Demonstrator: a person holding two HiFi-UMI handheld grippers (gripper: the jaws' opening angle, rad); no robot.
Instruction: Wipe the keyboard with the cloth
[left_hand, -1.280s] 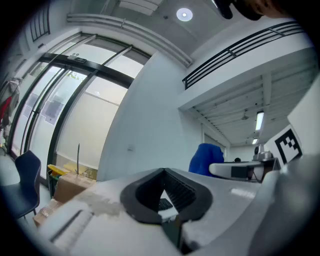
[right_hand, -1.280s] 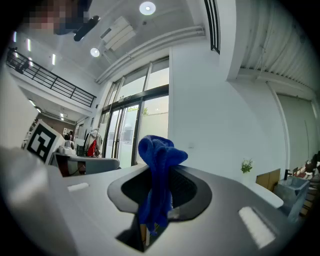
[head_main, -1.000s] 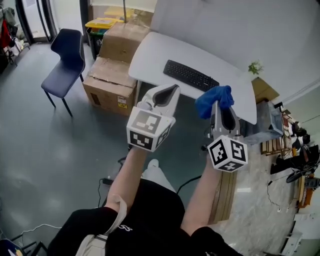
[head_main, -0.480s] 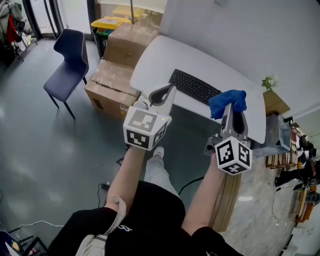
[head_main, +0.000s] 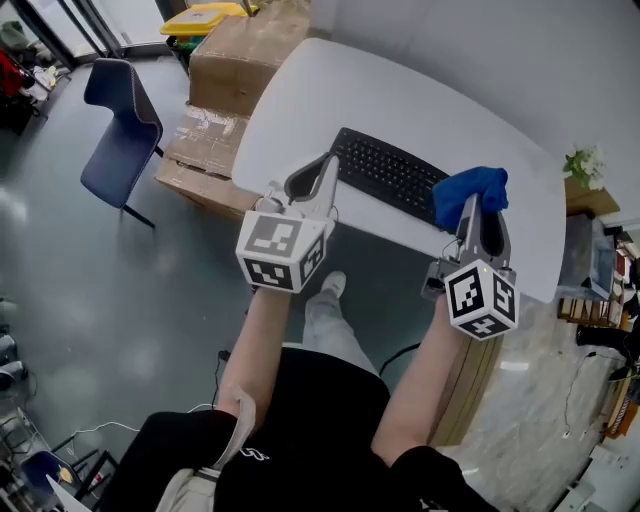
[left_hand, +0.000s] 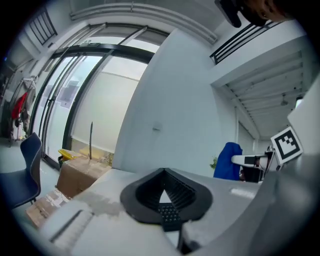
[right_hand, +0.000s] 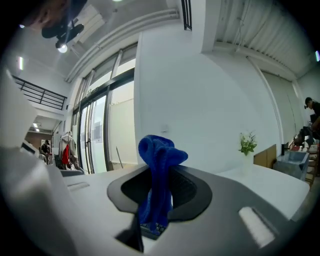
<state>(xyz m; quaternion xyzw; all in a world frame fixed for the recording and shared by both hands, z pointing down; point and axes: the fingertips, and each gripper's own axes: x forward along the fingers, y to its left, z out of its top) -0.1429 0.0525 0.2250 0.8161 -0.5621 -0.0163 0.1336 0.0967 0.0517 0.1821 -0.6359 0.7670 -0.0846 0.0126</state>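
From the head view, the black keyboard (head_main: 388, 175) lies aslant on the white table (head_main: 300, 95), close to its near edge. The left gripper (head_main: 327, 168) is at the keyboard's left end and the right gripper (head_main: 473, 213) just off its right end. Neither visibly touches it.

Only the left gripper view shows that its fingers (left_hand: 142, 194) are closed tip to tip on nothing. The right gripper view shows its fingers (right_hand: 192, 192) clamped on the blue cloth (right_hand: 159, 167), which bunches above the tips. It also shows a small plant (right_hand: 246, 141) in a white vase (right_hand: 248, 159) on the table's far right part.

On the floor past the table's left edge are stacked cardboard boxes (head_main: 235, 65), shut, so their contents are hidden. A yellow-lidded bin (head_main: 203, 16) and a blue chair (head_main: 118, 140) stand there too.
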